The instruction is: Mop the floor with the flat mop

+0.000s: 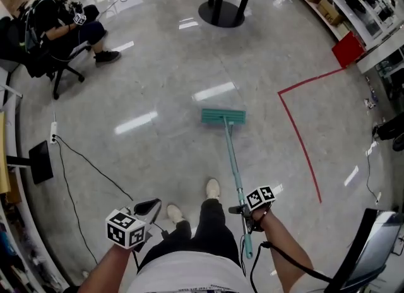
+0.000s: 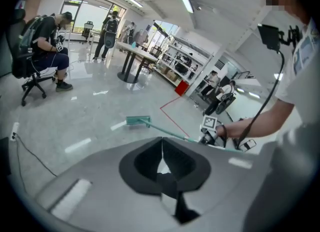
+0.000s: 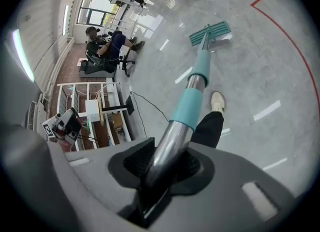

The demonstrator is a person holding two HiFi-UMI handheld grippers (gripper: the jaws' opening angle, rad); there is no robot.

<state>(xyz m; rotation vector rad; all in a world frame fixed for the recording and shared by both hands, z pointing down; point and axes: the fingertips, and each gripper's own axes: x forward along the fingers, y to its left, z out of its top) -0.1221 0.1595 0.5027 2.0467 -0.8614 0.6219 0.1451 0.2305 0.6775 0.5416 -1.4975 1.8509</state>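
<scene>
Flat mop (image 1: 223, 117) lay with its green head flat on the glossy floor (image 1: 158, 83), ahead of your shoes (image 1: 213, 189) and to the left of the red tape line (image 1: 297, 127); its handle (image 1: 232, 156) ran back from the head to your right side. Your right gripper (image 1: 245, 211) was closed on the handle's bare metal upper section, behind the teal sleeve; the right gripper view showed the tube seated between the pads (image 3: 134, 162) with no gap at either side. Your left gripper (image 1: 146, 207) was well apart from the handle, beside your left leg; its jaws stood together, with only a sliver of light between them, and gripped nothing.

The step in hand was judged to be a one-handed stroke with the head far out. To do it well, you needed to keep both long edges of the head on the floor, so that it wiped instead of tipping; a single grip near the top of the handle gave little hold against twist, so a second grip lower down with the left gripper would probably have steadied it. Overlapping passes were advisable; the cable (image 1: 82, 165) on the floor to your left was to be kept out of the head's path.
</scene>
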